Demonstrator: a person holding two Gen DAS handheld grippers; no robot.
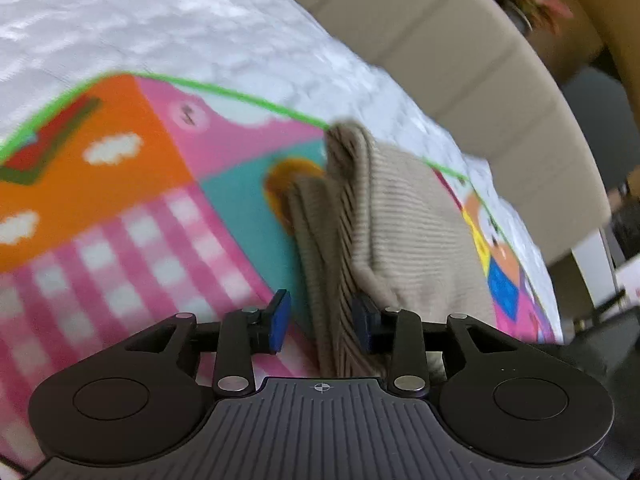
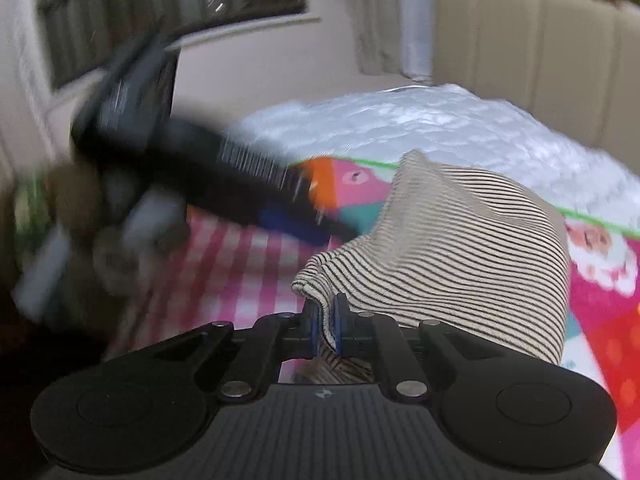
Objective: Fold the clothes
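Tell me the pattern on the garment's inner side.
Thin dark stripes on cream, clearest on the garment in the right wrist view.

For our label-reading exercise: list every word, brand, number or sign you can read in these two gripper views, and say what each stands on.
No readable text in either view.
Play mat: cartoon pictures only, no letters.
Left gripper: a crosshair mark on its body, no words.
Left gripper as seen from the right wrist: pale print-like marks on its body, too blurred to read.
Striped garment: no label showing.

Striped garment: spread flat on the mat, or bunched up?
Bunched. The striped garment rises in a draped hump off the mat, its edge pinched in the right gripper.
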